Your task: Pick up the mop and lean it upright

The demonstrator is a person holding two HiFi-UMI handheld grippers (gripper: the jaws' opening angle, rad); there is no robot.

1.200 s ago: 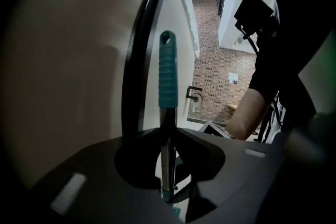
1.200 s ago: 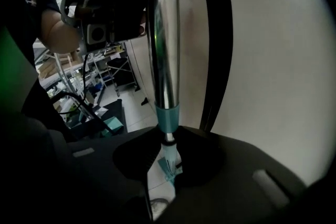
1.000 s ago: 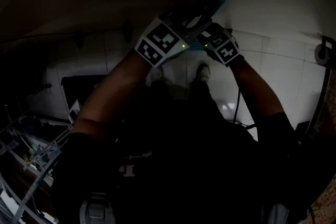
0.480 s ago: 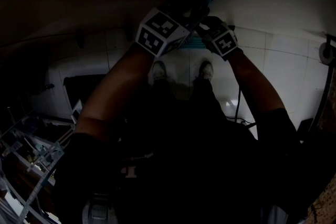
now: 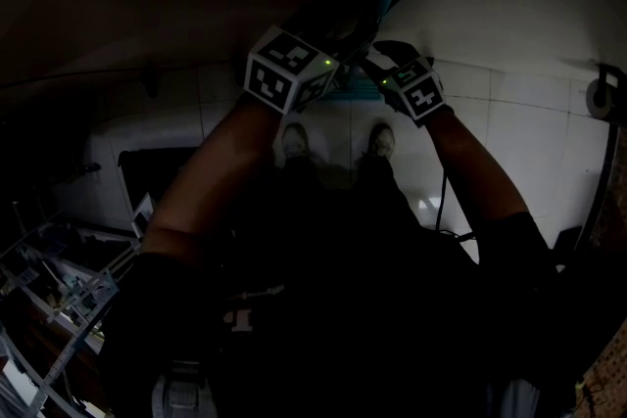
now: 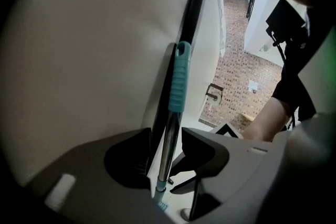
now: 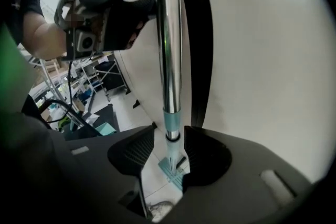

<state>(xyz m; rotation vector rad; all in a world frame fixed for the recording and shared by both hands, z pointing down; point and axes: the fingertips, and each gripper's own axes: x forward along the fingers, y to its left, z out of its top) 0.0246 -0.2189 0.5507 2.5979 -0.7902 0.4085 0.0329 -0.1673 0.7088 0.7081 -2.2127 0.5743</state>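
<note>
Two hand-held grippers attend one mop. Left gripper (image 6: 167,150) has its jaws opening, and the chrome mop pole with a teal ribbed grip (image 6: 179,81) stands unclamped between them, leaning upright against the white wall (image 6: 79,60). Right gripper (image 7: 167,150) is also opening, with the same pole loose between its jaws. Both forearms reach forward, hands close together.

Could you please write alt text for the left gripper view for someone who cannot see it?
A shiny metal mop pole with a teal ribbed grip rises between the dark grey jaws of the left claw, which are opening and not pressing it. An off-white wall fills the left; a person's forearm shows at right.
</note>
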